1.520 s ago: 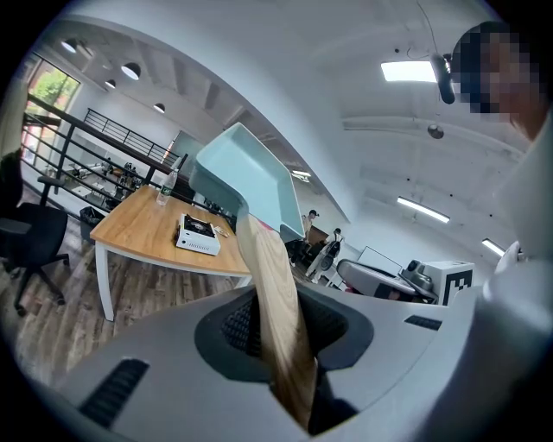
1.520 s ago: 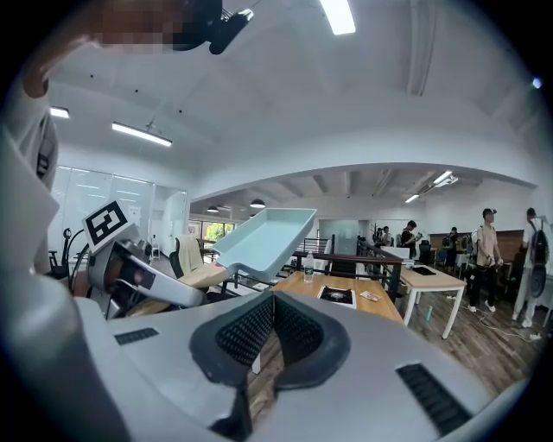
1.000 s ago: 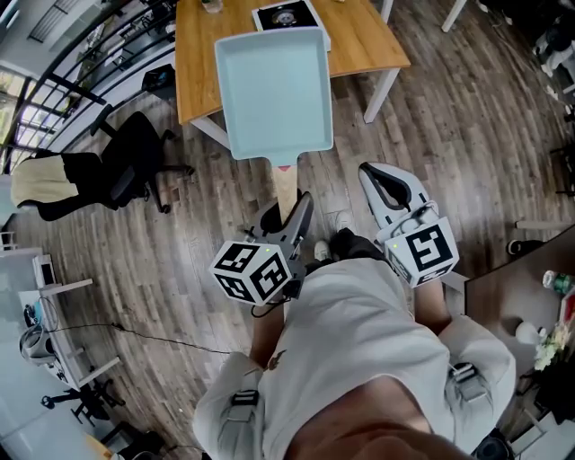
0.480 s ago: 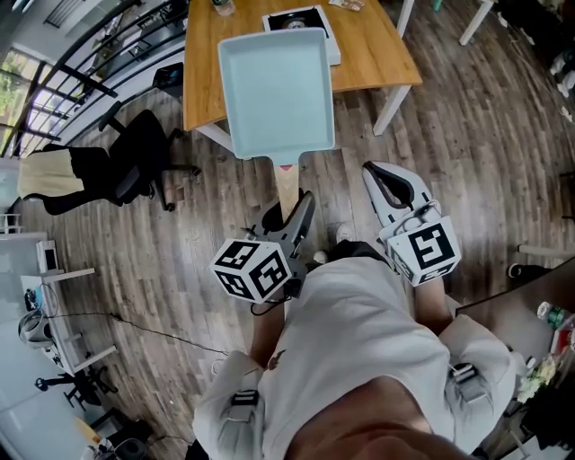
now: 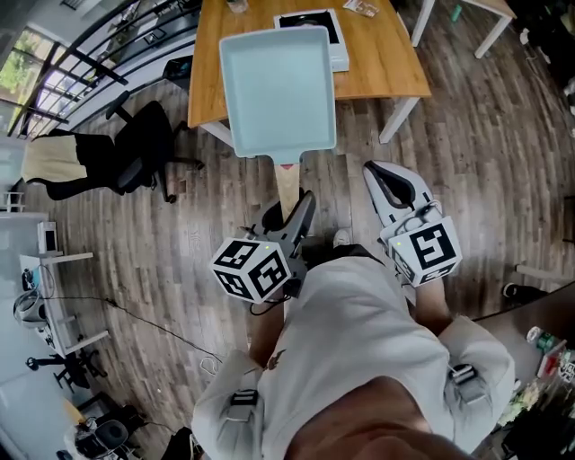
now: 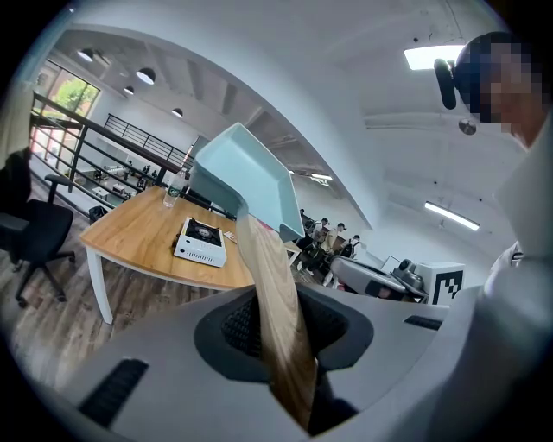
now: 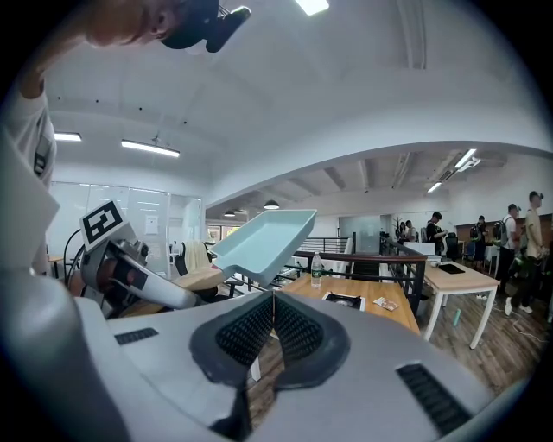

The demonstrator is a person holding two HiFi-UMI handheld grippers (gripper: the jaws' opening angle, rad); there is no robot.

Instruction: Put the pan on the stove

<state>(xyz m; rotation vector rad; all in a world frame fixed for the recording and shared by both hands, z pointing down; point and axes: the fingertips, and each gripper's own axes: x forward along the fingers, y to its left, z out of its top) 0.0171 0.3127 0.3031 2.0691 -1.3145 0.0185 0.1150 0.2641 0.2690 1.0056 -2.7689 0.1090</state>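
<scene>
The head view looks down on one pale blue rectangular pan (image 5: pixel 278 90) held out in the air over the wood floor (image 5: pixel 467 162). Its far end overlaps the near edge of the wooden bench (image 5: pixel 386 63) and covers part of the single white stove (image 5: pixel 316 25) with the black top. We see its wooden handle (image 5: pixel 287 187) run back into the left gripper (image 5: pixel 287 212), and the right gripper (image 5: pixel 377 175) sits just beside it, apart from the pan. One black office chair (image 5: pixel 144 148) stands left of the bench. The left gripper view shows what the head view cannot: the jaws are clamped on the handle, the pan rises tilted well above the bench, and the stove sits whole on the benchtop, apart from the pan. The same view shows one water bottle (image 6: pixel 170 192) behind the stove. In the right gripper view we see that gripper's jaws pressed together with nothing between them, and the pan's underside in front of the railing (image 7: pixel 371 256). Only this view shows a second bench (image 7: pixel 471 276) at the right, with a few people (image 7: pixel 432 229) standing near it. We count two grippers, one pan, one stove and one bottle.
</scene>
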